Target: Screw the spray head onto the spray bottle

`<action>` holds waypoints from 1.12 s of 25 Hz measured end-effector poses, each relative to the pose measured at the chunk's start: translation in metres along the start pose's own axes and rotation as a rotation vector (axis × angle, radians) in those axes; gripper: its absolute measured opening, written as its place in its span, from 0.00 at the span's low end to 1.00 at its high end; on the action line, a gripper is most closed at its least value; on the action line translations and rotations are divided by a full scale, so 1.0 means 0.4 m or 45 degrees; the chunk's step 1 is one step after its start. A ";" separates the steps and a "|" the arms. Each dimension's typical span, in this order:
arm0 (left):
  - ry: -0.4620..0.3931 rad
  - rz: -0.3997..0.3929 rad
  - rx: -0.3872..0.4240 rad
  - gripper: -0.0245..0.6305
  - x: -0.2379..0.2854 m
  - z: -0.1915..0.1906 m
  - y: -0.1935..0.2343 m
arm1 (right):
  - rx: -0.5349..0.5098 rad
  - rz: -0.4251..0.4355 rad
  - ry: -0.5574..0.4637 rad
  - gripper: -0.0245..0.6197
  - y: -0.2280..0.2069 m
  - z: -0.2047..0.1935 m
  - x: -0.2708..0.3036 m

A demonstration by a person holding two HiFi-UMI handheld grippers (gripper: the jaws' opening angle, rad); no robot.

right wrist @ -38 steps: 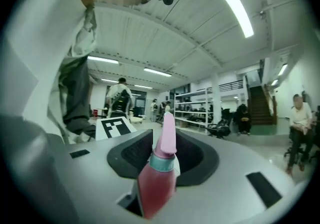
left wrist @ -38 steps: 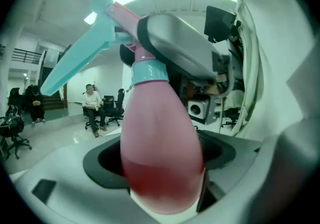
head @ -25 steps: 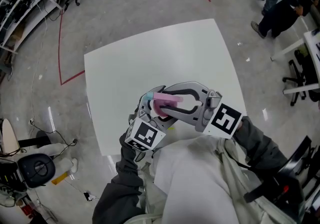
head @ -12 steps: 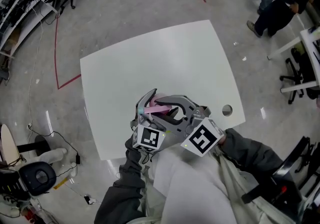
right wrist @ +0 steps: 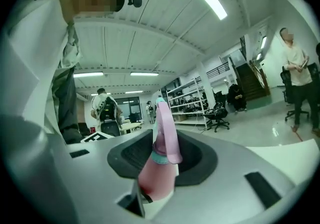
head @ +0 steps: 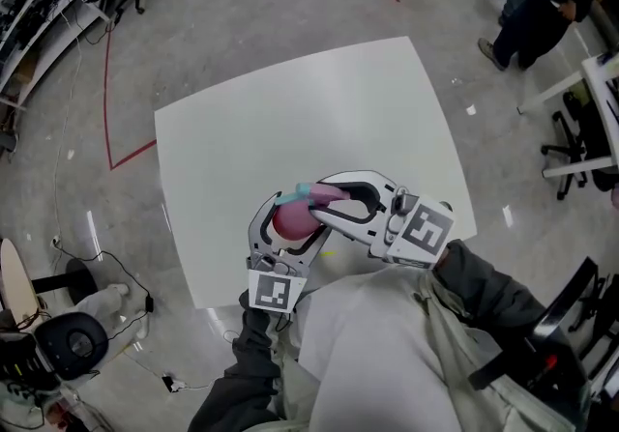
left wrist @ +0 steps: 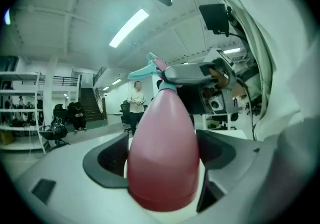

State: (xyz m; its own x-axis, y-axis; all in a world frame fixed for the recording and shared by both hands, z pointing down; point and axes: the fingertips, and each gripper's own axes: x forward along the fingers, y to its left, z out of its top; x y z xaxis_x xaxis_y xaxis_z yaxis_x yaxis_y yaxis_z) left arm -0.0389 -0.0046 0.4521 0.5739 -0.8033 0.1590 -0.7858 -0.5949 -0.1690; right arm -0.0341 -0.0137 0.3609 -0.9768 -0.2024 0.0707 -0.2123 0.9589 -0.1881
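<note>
Pink spray bottle (left wrist: 162,138) in left gripper (head: 288,220), spray head (right wrist: 165,130) in right gripper (head: 325,198)

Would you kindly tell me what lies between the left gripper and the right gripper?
The pink spray bottle bridges them: the left gripper clamps its body, the right gripper its spray head. The head view shows it best.

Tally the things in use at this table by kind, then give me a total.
spray bottle: 1
spray head: 1
hand-held gripper: 2, the left hand-held gripper and the right hand-held gripper
table: 1
Total: 5
</note>
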 end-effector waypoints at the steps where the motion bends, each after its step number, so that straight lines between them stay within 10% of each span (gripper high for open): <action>1: 0.045 0.008 0.042 0.69 -0.002 -0.023 -0.003 | -0.047 -0.013 0.023 0.22 0.000 -0.004 0.004; 5: 0.123 0.123 0.104 0.67 -0.027 -0.097 0.023 | -0.237 -0.159 0.117 0.22 -0.050 -0.027 0.008; 9: 0.062 0.469 -0.223 0.20 -0.079 -0.088 0.125 | -0.298 -0.330 0.180 0.21 -0.114 -0.095 0.022; 12: 0.084 0.629 -0.320 0.05 -0.104 -0.113 0.169 | -0.307 -0.440 0.134 0.21 -0.168 -0.138 0.057; 21: 0.102 0.702 -0.540 0.05 -0.129 -0.179 0.194 | -0.486 -0.549 0.048 0.22 -0.212 -0.186 0.100; 28: 0.104 0.629 -0.549 0.05 -0.115 -0.170 0.165 | -0.246 -0.578 -0.100 0.46 -0.211 -0.205 0.032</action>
State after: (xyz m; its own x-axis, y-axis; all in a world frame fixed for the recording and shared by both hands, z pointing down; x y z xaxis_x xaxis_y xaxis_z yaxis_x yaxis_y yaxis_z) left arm -0.1331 -0.0050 0.4999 0.1163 -0.9641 0.2386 -0.9838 -0.0787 0.1612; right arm -0.0260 -0.0810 0.4580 -0.7879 -0.6152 0.0284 -0.6145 0.7884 0.0297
